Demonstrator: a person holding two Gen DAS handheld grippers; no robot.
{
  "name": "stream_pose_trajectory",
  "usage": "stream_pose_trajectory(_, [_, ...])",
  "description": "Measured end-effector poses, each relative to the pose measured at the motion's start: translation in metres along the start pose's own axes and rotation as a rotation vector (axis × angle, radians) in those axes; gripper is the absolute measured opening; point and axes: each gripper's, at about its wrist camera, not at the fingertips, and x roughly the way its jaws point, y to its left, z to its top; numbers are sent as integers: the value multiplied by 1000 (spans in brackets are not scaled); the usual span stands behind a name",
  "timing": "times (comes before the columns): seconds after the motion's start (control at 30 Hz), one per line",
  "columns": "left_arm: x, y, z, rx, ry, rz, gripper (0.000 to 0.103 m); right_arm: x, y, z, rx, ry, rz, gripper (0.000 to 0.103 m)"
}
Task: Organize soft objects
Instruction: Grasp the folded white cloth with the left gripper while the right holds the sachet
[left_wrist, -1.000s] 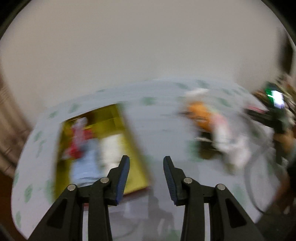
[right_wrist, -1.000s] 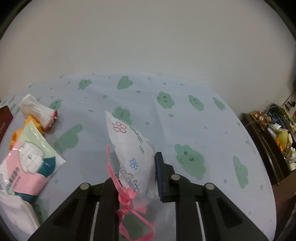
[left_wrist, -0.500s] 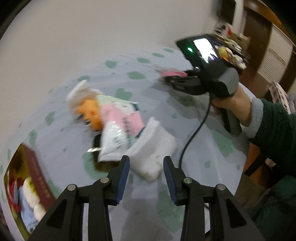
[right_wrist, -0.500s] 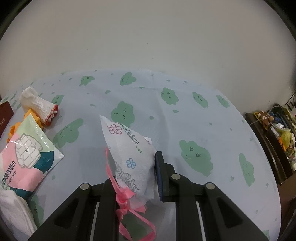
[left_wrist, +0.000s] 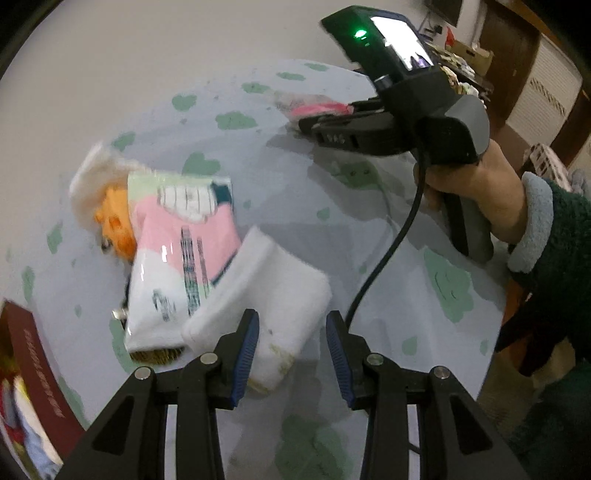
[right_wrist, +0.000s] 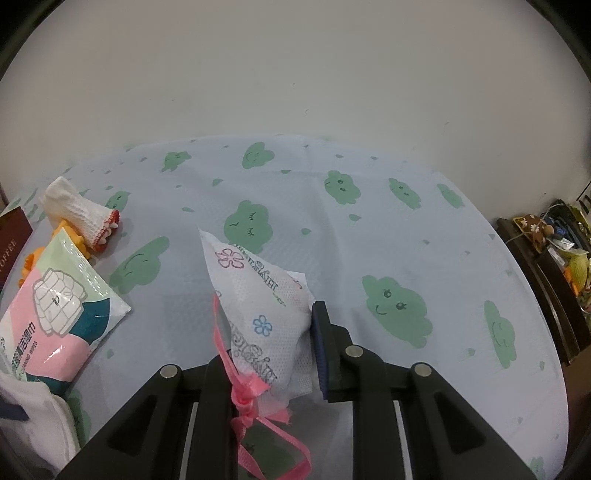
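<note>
Cloud-print tablecloth (right_wrist: 369, 236) carries a blurred pile where the spread left gripper (left_wrist: 291, 350) hovers over a white towel (left_wrist: 266, 295), while the right gripper (right_wrist: 273, 343), its left finger hidden, pinches a ribboned sachet (right_wrist: 258, 295).

A white mesh sachet (right_wrist: 264, 306) printed with flowers, tied at its neck with a pink ribbon (right_wrist: 247, 387), stands tilted, its point away from the camera. A pink-and-green wipes pack (left_wrist: 177, 254) lies flat, overlapping an orange toy (left_wrist: 116, 225) and a white knit roll (right_wrist: 79, 210) with red trim. A folded white cloth (left_wrist: 266, 295) rests against the pack's near end.
</note>
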Motion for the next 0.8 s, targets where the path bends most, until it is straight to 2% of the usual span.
stream_pose_trajectory(0.13, [-4, 11, -10, -54, -4, -19, 38, 0, 1, 0, 2, 0, 2, 18])
stream_pose_trajectory(0.23, [-10, 13, -10, -66, 1, 3, 38, 0, 2, 0, 1, 2, 3, 19])
stream_pose_trajectory(0.43, [-27, 2, 3, -5, -31, 48, 39, 1, 3, 1, -2, 5, 7, 20])
stream_pose_trajectory(0.67, [-11, 8, 29, 29, -4, 97, 39, 2, 4, 1, 1, 7, 11, 20])
stream_pose_trajectory(0.8, [-15, 13, 43, 34, -21, 84, 39, 3, 5, 1, -1, 11, 12, 21])
